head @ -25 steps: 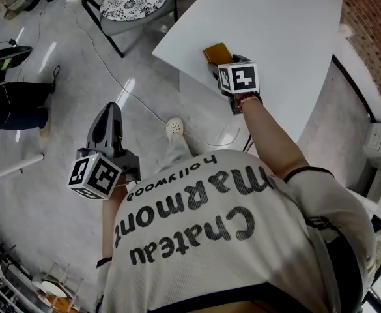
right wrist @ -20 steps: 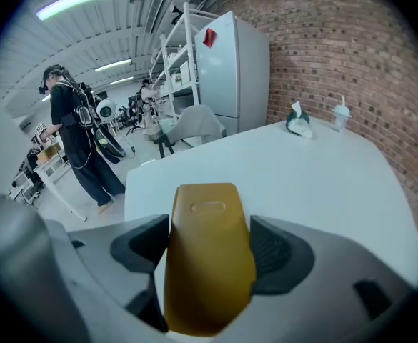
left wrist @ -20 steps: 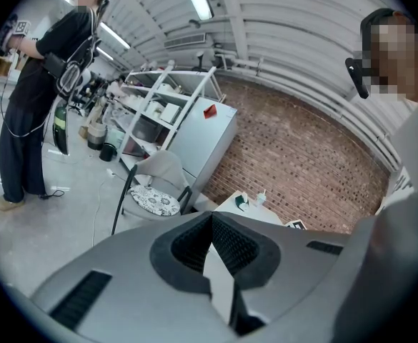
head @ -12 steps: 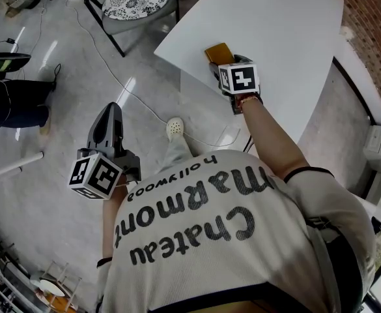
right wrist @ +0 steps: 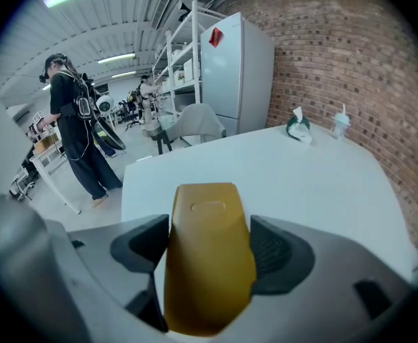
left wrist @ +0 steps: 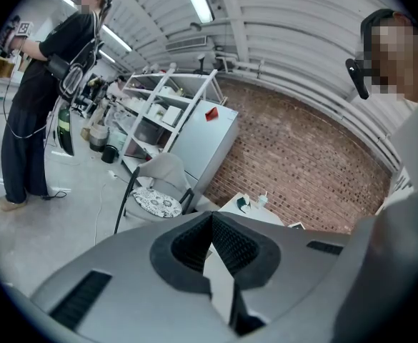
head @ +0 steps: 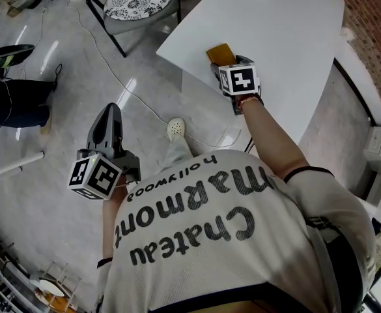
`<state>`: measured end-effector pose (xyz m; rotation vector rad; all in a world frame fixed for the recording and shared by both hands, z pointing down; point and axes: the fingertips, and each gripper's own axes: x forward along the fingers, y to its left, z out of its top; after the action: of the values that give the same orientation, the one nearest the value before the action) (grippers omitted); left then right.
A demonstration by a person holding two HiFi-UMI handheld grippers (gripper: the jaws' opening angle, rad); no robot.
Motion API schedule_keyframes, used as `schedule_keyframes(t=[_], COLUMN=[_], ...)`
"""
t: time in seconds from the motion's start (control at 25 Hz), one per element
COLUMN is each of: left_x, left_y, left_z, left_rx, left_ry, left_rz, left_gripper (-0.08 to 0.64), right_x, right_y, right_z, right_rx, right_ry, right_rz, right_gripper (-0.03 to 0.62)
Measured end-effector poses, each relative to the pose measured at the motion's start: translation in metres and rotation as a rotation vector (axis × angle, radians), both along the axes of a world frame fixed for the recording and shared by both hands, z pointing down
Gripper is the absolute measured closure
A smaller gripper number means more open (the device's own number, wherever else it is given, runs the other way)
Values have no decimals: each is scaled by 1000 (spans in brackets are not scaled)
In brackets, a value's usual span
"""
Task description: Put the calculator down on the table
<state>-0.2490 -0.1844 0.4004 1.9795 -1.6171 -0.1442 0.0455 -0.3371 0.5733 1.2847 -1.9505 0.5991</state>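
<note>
White table (right wrist: 301, 170) lies under right claw (right wrist: 210, 245) clamping calculator (right wrist: 207, 213) (yellow).

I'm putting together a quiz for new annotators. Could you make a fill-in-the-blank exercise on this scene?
1. The right gripper is shut on a yellow ___.
2. The left gripper, jaws together with nothing between them, hangs over the ___.
3. The table under the right gripper has a top coloured ___.
Missing words: calculator; floor; white.
</note>
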Motion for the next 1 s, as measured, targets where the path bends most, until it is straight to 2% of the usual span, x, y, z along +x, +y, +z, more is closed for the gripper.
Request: schedule_keyframes(t=[0.64, 0.84, 1.0], left_x=[-6, -6, -6], left_y=[2, 2, 2], left_z=[-1, 1, 2], left_rx=[-5, -2, -7], left_ry=[16, 33, 38], left_rz=[-8, -3, 1], left_gripper=[560, 560, 560], right_x=[-5, -3, -4], right_y=[-1, 1, 0], right_z=[4, 3, 3], right_rx=[2, 15, 5], right_ry=[26, 82, 72], right_rz=[-24, -33, -29], right_gripper=[227, 230, 230])
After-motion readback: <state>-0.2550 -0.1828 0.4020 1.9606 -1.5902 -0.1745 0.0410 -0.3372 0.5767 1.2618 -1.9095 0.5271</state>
